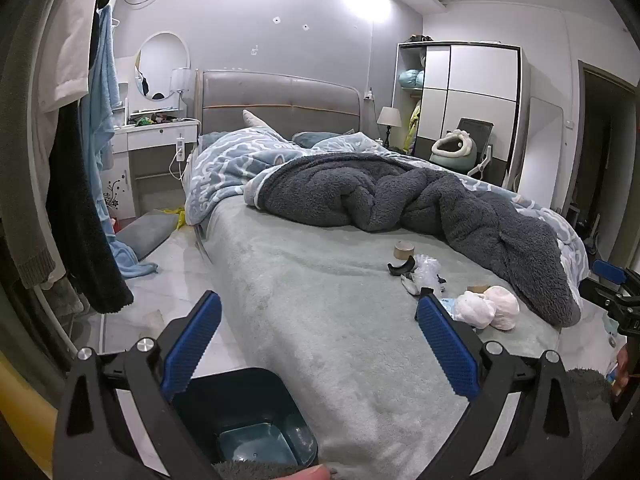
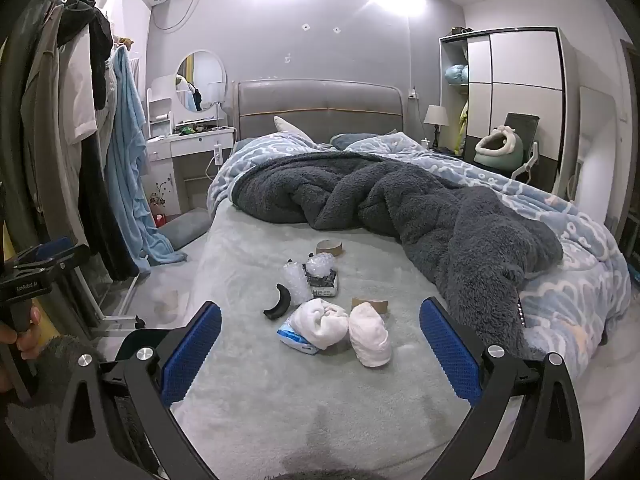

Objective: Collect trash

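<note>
Left hand-held gripper (image 1: 318,344): jaws wide, empty, over bed (image 1: 320,320) corner.
Right hand-held gripper (image 2: 320,350): wide, empty.
Trash (image 2: 332,304): mid-bed, open sheet around.
Bin (image 1: 244,416): floor, at bed edge.

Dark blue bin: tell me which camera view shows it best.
Left wrist view. The dark blue bin sits beside the bed, its open top and inside visible. The right wrist view shows only a dark rim behind the gripper's left finger.
</note>
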`<state>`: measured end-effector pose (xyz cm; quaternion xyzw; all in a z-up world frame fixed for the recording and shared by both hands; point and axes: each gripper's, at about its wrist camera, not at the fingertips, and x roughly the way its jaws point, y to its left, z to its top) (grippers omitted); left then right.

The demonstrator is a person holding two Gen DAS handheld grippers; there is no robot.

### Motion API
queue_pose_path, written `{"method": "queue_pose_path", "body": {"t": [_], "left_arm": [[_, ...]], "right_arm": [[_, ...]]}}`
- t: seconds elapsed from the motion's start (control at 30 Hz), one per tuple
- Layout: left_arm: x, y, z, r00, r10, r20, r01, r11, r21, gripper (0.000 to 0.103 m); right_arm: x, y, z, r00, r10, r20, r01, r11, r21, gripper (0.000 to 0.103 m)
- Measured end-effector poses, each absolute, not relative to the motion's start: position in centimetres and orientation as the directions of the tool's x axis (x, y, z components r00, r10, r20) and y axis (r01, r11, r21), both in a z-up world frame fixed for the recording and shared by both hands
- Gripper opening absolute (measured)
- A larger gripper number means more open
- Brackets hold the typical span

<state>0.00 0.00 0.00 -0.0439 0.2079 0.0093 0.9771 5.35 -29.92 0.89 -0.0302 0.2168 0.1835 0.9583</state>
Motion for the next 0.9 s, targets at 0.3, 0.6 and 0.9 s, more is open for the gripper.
{"method": "queue_pose_path", "body": {"t": [0.3, 0.6, 0.9], "left_arm": [[-0.02, 0.03, 0.01, 0.914, -0.001, -0.406, -0.036, 0.996, -0.084, 0.1], [-0.01, -0.01, 0.0, 0.913, 0.0, -0.407, -0.036, 0.996, -0.081, 0.1], [0.0, 0.0, 0.0, 0.913, 0.0, -0.408, -0.036, 0.996, -0.081, 0.1]], "right_arm": [[5.27, -30.12, 0.93, 0.84, 0.341, -0.423, -0.365, 0.931, 0.026, 0.1], [5.35, -30.08, 0.88, 0.84, 0.341, -0.422, -0.365, 0.931, 0.026, 0.1], [5.35, -30.08, 0.88, 0.839, 0.342, -0.422, -0.365, 0.931, 0.029, 0.1]]}}
